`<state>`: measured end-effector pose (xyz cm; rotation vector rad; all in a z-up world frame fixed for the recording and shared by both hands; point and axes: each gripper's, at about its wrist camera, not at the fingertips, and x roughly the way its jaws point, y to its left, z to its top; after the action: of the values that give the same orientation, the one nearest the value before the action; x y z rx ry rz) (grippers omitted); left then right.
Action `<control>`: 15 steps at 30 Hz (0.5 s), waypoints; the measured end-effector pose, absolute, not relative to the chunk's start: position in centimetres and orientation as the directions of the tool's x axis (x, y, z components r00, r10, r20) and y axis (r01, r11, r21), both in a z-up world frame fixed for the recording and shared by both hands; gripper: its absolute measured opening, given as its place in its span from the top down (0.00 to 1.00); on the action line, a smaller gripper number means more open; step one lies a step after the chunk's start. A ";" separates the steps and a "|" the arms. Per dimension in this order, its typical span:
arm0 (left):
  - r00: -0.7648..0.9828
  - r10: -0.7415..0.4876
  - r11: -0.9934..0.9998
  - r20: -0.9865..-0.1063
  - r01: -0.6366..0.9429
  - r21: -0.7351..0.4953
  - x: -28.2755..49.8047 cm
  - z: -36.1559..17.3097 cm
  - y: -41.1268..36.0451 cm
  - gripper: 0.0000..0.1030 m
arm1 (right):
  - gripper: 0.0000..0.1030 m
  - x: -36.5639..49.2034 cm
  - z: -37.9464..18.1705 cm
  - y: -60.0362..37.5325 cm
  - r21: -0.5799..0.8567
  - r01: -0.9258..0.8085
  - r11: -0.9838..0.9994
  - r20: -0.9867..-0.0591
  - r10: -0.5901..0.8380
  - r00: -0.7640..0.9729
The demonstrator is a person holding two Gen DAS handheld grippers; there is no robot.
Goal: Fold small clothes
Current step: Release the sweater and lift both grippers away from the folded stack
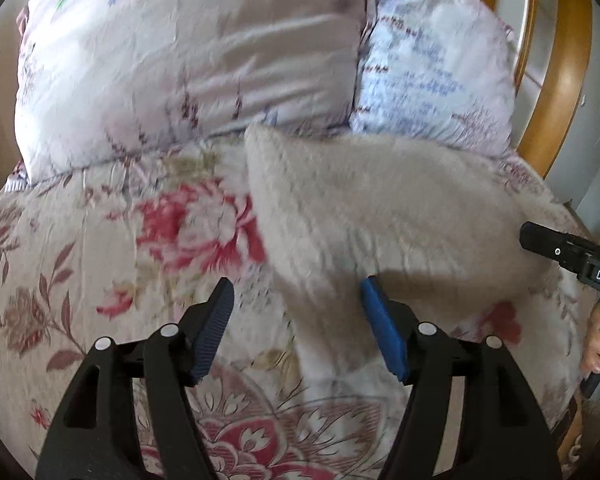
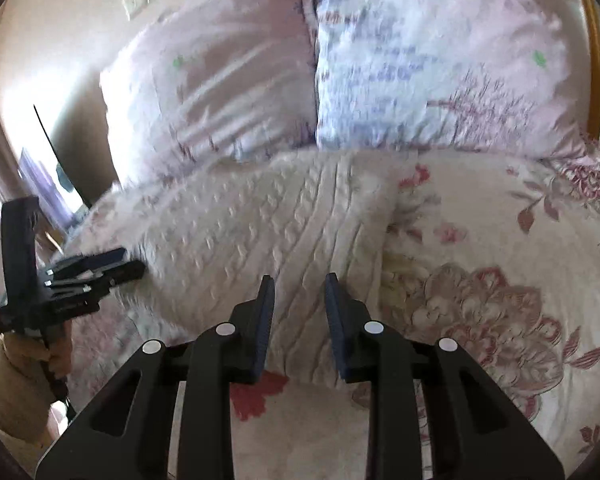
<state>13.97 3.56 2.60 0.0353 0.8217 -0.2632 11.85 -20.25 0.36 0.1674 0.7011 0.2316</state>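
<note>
The cream knit sweater (image 2: 260, 232) lies loose on the flowery bedspread (image 2: 480, 320) below the pillows (image 1: 188, 72), and with the left gripper (image 1: 296, 328) and right gripper (image 2: 300, 320) both open and empty, a careless pinch could snag the bedspread too.

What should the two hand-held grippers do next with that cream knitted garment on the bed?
Probably bring the right hand-held gripper down and close it on the cream knitted garment: its jaws stand apart, gripping nothing, and the left hand-held gripper is open too, so the garment lies free.
</note>
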 end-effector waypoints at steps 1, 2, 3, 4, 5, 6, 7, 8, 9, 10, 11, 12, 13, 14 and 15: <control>0.645 -0.219 0.967 -0.732 0.242 -0.077 14.0 2.3 3.6 0.33 | 0.74 12.1 -0.1 -20.0 0.203 -0.136 0.970 -0.643 0.237 0.728; 0.639 -0.223 0.967 -0.737 0.241 -0.084 14.0 2.1 3.6 0.33 | 0.74 12.4 -0.6 -19.9 0.183 -0.117 0.976 -0.665 0.210 0.717; 0.639 -0.219 0.968 -0.737 0.239 -0.080 13.9 1.9 3.6 0.32 | 0.74 12.5 -0.7 -20.1 0.191 -0.106 0.976 -0.665 0.208 0.718; 0.640 -0.213 0.968 -0.738 0.238 -0.073 13.9 1.8 3.5 0.31 | 0.74 12.6 -0.6 -20.1 0.200 -0.099 0.975 -0.666 0.209 0.716; 0.641 -0.216 0.968 -0.736 0.238 -0.076 13.7 1.8 3.6 0.31 | 0.74 12.4 -0.5 -20.1 0.200 -0.094 0.975 -0.665 0.205 0.718; 0.641 -0.224 0.967 -0.734 0.240 -0.086 13.6 1.9 3.6 0.31 | 0.73 12.0 -0.3 -20.1 0.195 -0.092 0.976 -0.659 0.200 0.725; 0.639 -0.249 0.963 -0.728 0.247 -0.112 13.2 2.1 3.9 0.30 | 0.67 11.4 0.0 -20.0 0.186 -0.090 0.978 -0.647 0.191 0.738; 0.639 -0.261 0.960 -0.724 0.253 -0.123 12.9 2.3 3.9 0.29 | 0.58 10.9 0.2 -19.9 0.178 -0.088 0.980 -0.637 0.183 0.749; 0.643 -0.275 0.956 -0.715 0.260 -0.133 12.3 2.4 4.1 0.23 | 0.38 10.2 0.5 -19.8 0.173 -0.087 0.981 -0.623 0.178 0.762; 0.652 -0.274 0.957 -0.707 0.260 -0.131 11.7 2.5 4.2 0.20 | 0.19 9.2 0.8 -19.7 0.163 -0.079 0.983 -0.601 0.163 0.782; 0.661 -0.271 0.958 -0.700 0.260 -0.125 11.1 2.6 4.3 0.19 | 0.16 8.7 1.0 -19.6 0.155 -0.074 0.985 -0.587 0.152 0.795; 0.668 -0.269 0.958 -0.694 0.259 -0.122 10.5 2.6 4.3 0.16 | 0.16 8.1 1.2 -19.5 0.145 -0.074 0.987 -0.573 0.145 0.806; 0.669 -0.271 0.958 -0.692 0.258 -0.126 10.0 2.6 4.3 0.14 | 0.15 7.5 1.2 -19.4 0.138 -0.069 0.988 -0.566 0.136 0.813; 0.669 -0.275 0.957 -0.690 0.257 -0.133 9.8 2.5 4.3 0.14 | 0.13 7.3 1.2 -19.4 0.136 -0.065 0.989 -0.567 0.132 0.813; 0.666 -0.282 0.956 -0.690 0.254 -0.145 9.4 2.4 4.2 0.13 | 0.09 7.0 1.1 -19.2 0.138 -0.060 0.989 -0.569 0.129 0.812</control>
<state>9.37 4.18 2.42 -0.0377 0.7850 -0.3026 6.95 -19.23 1.10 0.1154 0.6148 0.1013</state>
